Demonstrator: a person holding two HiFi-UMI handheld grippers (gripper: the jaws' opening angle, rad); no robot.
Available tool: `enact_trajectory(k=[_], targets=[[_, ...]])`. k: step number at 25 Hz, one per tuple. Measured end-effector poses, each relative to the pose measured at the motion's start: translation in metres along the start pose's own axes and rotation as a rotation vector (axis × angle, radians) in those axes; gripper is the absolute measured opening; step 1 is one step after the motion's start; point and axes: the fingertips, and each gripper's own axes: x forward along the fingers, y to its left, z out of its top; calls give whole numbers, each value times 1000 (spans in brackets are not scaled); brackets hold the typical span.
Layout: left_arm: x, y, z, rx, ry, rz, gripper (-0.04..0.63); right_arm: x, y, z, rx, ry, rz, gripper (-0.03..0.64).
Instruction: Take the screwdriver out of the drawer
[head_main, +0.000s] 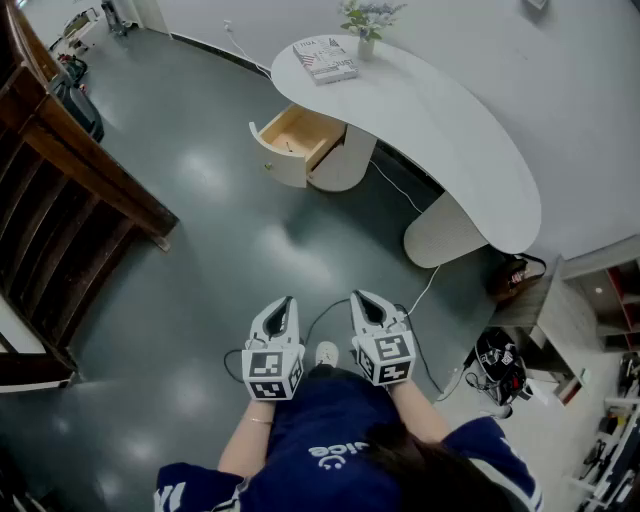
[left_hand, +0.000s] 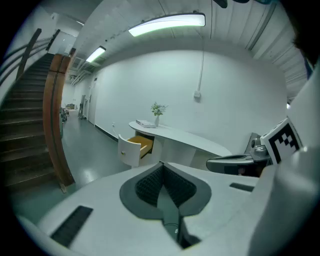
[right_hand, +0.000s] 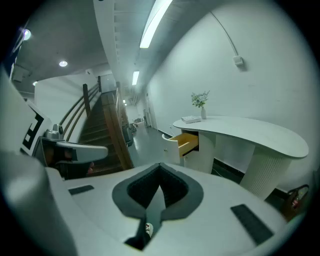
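Note:
The wooden-lined drawer (head_main: 296, 137) stands pulled open under the left end of the white curved desk (head_main: 450, 130), far across the floor from me. No screwdriver can be made out in it from here. My left gripper (head_main: 284, 303) and right gripper (head_main: 362, 298) are held side by side close to my body, both pointing toward the desk, both shut with nothing between the jaws. In the left gripper view the left gripper (left_hand: 161, 168) is shut and the drawer (left_hand: 135, 148) is small ahead. The right gripper view has the right gripper (right_hand: 160, 171) shut and the drawer (right_hand: 183, 143) ahead.
A dark wooden staircase (head_main: 60, 180) fills the left side. A book (head_main: 325, 58) and a vase with a plant (head_main: 365, 22) sit on the desk. A cable (head_main: 405, 195) runs over the grey floor; a black bag (head_main: 498, 365) and shelves (head_main: 610, 300) stand at the right.

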Motion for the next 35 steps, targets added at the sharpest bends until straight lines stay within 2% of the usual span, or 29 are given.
enact_trajectory(k=[7,17,21,23,29,35], targets=[[10,29,12,27,-9,-30,5,23,17,21,-16,-29,-19,6],[50,93,49,73,-18,-143,5,86,33,60,19,-93,-90,8],[62,110,59,91,-12,-206,5,101,40,76,99,-157,-96,8],[67,115,60,89,-11,-221,5,104,39,75,115,-150,-117,8],[76,122,63,67,0,-233,5,109,29,62,83,-67,-178,8],[93,138,63,56,-7,-175,5,138,14,68,59,-59,-157,8]])
